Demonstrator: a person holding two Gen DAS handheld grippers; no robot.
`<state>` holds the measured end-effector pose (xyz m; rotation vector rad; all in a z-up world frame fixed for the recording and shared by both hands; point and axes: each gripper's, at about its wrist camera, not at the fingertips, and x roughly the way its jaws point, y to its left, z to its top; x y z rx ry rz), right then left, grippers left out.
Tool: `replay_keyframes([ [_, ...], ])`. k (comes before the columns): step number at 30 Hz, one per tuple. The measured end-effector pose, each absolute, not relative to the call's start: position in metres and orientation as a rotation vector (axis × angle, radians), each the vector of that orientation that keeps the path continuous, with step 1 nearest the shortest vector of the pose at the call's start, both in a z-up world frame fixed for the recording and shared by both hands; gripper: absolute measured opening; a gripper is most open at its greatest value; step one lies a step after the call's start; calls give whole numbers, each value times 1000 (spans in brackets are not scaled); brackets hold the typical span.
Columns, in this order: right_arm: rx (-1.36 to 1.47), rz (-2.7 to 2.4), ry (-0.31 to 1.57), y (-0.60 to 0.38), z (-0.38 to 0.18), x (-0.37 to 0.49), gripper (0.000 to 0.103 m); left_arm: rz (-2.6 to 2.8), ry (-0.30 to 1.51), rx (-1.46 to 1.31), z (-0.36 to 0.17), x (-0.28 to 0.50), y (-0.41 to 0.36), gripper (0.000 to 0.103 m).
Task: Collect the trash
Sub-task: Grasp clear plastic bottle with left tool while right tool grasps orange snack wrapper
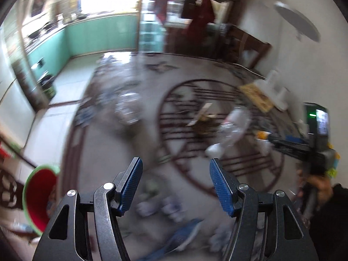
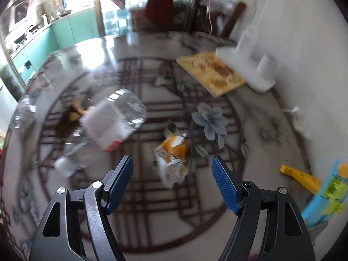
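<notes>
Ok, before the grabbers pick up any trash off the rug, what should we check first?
1. Right gripper open, nothing held: ok.
2. Left gripper open, nothing held: ok.
3. Orange and white wrapper lies free on the rug ahead of the right gripper: ok.
4. Clear plastic bottle on the rug, nothing on top: ok.
5. Red bucket upright to take trash: cannot tell.
6. Pictures sharp enough to aim: not ok, blurred.
</notes>
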<state>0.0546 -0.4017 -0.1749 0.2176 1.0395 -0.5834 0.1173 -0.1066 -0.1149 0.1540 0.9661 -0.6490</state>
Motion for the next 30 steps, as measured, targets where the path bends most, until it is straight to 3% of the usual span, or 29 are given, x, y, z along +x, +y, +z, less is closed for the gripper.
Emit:
replay_keyframes([
  [7,256,-502,1090,-419,-203,70,70,-769,1021,257,-135,123,-199,63],
  [11,312,-449,1103,-429,-212,70,38,-819,1044,325,-152,129,-242,63],
  [15,347,-432,1096,-438,-214,67,29,-874,1042,390,-165,135,-273,63],
  [23,395,-450,978,-447,-192,46,26,-934,1132,442,-202,166,-324,63],
  [30,388,-463,992,-452,-196,44,26,-956,1198,455,-229,177,-345,63],
])
